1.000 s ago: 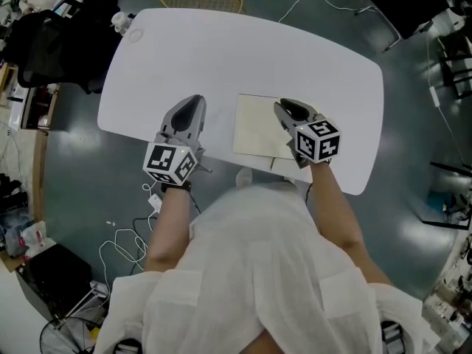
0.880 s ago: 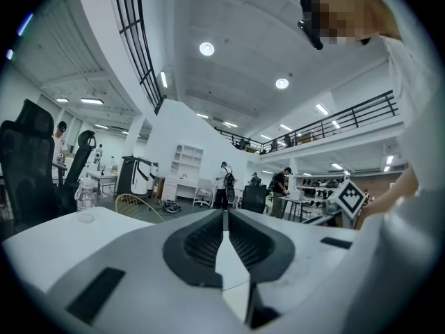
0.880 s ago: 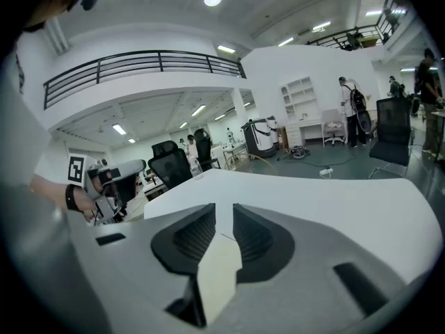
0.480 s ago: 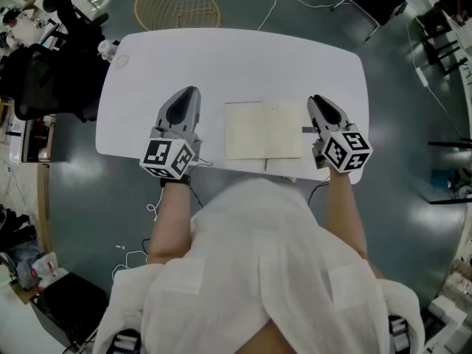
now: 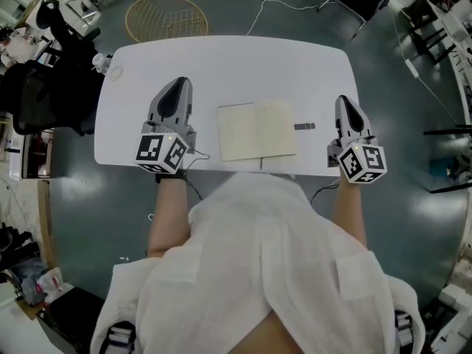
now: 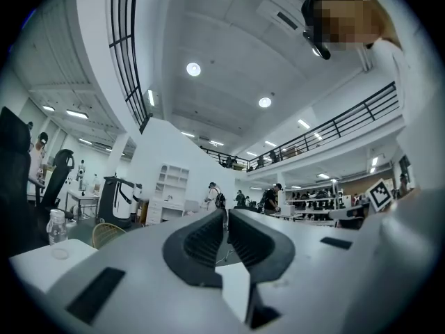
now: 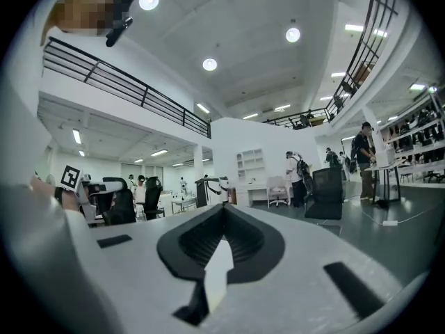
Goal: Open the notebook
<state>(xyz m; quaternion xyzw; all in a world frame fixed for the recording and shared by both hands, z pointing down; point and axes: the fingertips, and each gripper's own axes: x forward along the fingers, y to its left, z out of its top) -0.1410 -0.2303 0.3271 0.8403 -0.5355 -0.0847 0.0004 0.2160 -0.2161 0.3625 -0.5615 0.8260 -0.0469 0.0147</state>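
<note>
The notebook [image 5: 257, 130] lies flat near the front edge of the white table [image 5: 243, 65]. It shows cream paper with a faint line down its middle. A short grey strap [image 5: 304, 126] sticks out from its right side. My left gripper [image 5: 179, 87] rests on the table to the left of the notebook, apart from it. My right gripper [image 5: 345, 103] sits at the table's right end, clear of the notebook. In the gripper views the left gripper [image 6: 227, 214] and right gripper [image 7: 224, 207] point out into the hall, jaws together, holding nothing.
A small round object [image 5: 114, 72] sits at the table's far left corner. On the floor are a wire basket [image 5: 164, 17] behind the table, a black chair [image 5: 37, 72] to the left and cables [image 5: 280, 6] at the back.
My right gripper has moved from over the notebook's right part out to the table's right end. The left gripper stays left of the notebook. The notebook's whole cream face now shows.
</note>
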